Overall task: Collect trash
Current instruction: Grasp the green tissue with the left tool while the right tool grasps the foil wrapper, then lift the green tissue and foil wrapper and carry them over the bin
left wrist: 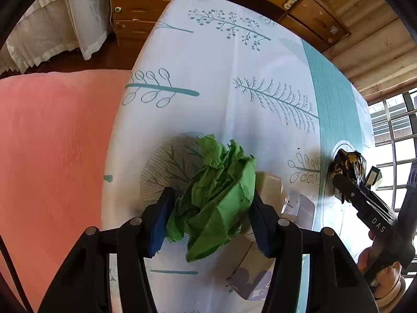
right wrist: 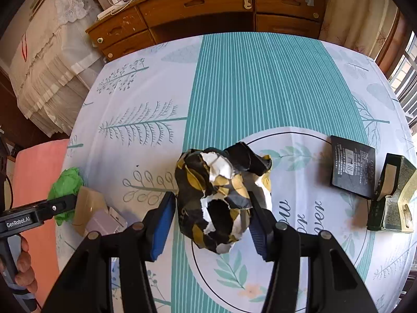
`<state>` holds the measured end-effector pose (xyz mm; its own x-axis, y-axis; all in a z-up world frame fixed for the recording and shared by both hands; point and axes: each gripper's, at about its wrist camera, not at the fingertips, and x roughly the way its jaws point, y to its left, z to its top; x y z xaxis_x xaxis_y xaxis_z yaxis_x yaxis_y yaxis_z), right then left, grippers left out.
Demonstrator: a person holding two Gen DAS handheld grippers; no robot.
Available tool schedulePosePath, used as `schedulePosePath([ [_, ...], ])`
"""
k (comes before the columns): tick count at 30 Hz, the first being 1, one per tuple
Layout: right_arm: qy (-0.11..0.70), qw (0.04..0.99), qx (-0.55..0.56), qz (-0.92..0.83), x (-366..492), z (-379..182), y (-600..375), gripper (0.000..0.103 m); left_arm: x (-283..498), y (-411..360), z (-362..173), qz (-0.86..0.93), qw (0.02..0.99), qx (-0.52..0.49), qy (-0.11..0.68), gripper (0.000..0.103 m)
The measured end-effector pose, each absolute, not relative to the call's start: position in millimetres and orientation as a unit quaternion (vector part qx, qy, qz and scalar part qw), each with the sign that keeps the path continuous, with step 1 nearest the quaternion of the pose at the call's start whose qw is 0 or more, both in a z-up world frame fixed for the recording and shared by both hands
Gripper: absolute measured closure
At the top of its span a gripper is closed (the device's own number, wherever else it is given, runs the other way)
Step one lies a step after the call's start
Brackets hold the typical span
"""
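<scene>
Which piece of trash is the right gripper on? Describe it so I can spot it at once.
On the tree-print tablecloth, find the black circle outline beside the teal striped band. At its edge sits a crumpled black, gold and white paper ball, between the right gripper fingers. Its neighbours are flat black and green boxes; it alone is wadded.

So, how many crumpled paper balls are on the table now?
2. The green paper ball sits between the left claw pads; the black-and-gold paper ball between the right claw pads. Others may be hidden.

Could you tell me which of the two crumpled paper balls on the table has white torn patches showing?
The black-and-gold paper ball, between the right gripper fingers, shows white patches. The other, between the left gripper fingers, is plain green paper.
</scene>
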<state>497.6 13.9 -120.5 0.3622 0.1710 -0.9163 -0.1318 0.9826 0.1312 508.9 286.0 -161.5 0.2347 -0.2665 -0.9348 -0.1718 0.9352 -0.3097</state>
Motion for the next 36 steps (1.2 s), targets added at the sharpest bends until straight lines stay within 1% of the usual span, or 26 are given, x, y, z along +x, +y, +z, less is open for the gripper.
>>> schedulePosePath([
  [1,0.552,0.829,0.011,0.094,496.2,-119.7,15.4,0.056,508.8,285.7,-162.0,-0.026,0.767,-0.177,0.616,0.057],
  [2,0.550,0.829,0.008,0.097,495.2,-119.6,16.5,0.057,508.4,285.6,-161.6,-0.025,0.768,-0.179,0.614,0.064],
  [4,0.541,0.835,0.009,0.101,492.2,-117.6,15.1,0.060,507.1,284.9,-161.1,-0.022,0.770,-0.181,0.611,0.067],
  [7,0.531,0.840,0.024,0.109,485.1,-112.8,8.1,0.061,500.3,282.3,-153.0,-0.015,0.782,-0.173,0.599,0.069],
  [15,0.515,0.845,0.054,0.134,443.6,-79.8,-15.5,0.061,457.8,274.7,-110.2,0.001,0.812,-0.134,0.568,0.069],
  [25,0.499,0.843,0.089,0.180,353.0,-27.0,-55.0,0.061,348.2,233.9,-39.0,0.003,0.839,-0.157,0.521,0.069],
  [32,0.480,0.840,0.056,0.247,280.0,9.4,-86.2,0.061,255.1,180.1,-2.2,0.015,0.856,-0.169,0.488,0.069],
  [36,0.467,0.836,0.036,0.285,238.5,25.3,-105.8,0.061,207.4,147.2,6.7,0.027,0.863,-0.175,0.473,0.069],
])
